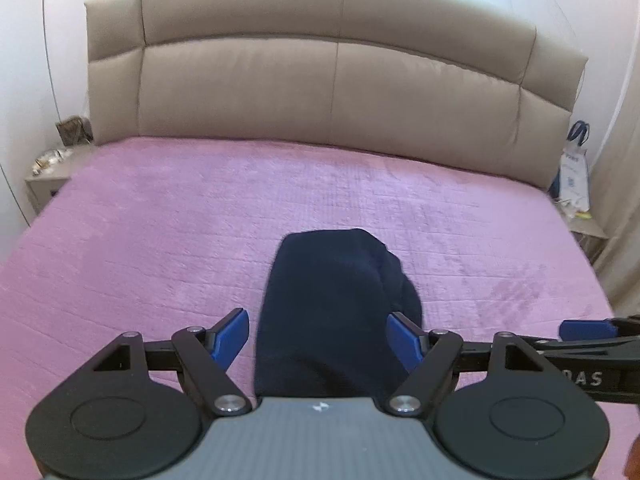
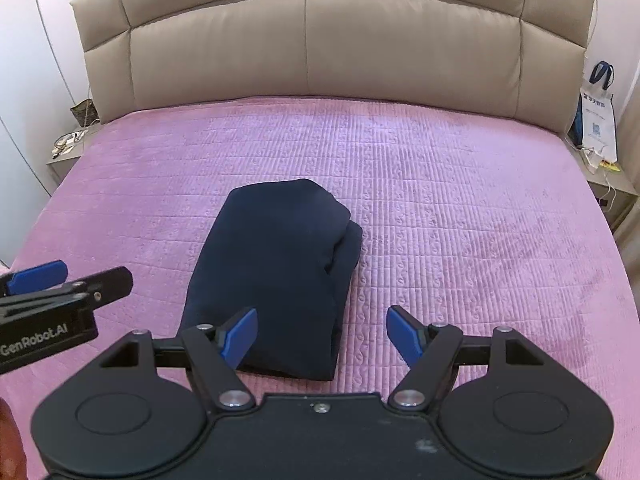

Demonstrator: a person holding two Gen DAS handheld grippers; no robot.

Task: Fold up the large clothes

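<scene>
A dark navy garment [image 2: 276, 268] lies folded into a compact bundle on the pink bedspread [image 2: 460, 208]. In the left wrist view the garment [image 1: 332, 312] sits straight ahead between my open fingers. My left gripper [image 1: 318, 340] is open and empty, just above the bundle's near end. My right gripper [image 2: 322, 338] is open and empty, hovering over the bundle's near right corner. The left gripper also shows at the left edge of the right wrist view [image 2: 48, 280]. The right gripper's blue fingertip [image 1: 584, 330] shows at the right edge of the left wrist view.
A beige padded headboard [image 2: 312, 44] stands at the far end of the bed. A nightstand with cables [image 2: 68, 148] is at the left. A nightstand with a white tote bag [image 2: 596, 120] is at the right.
</scene>
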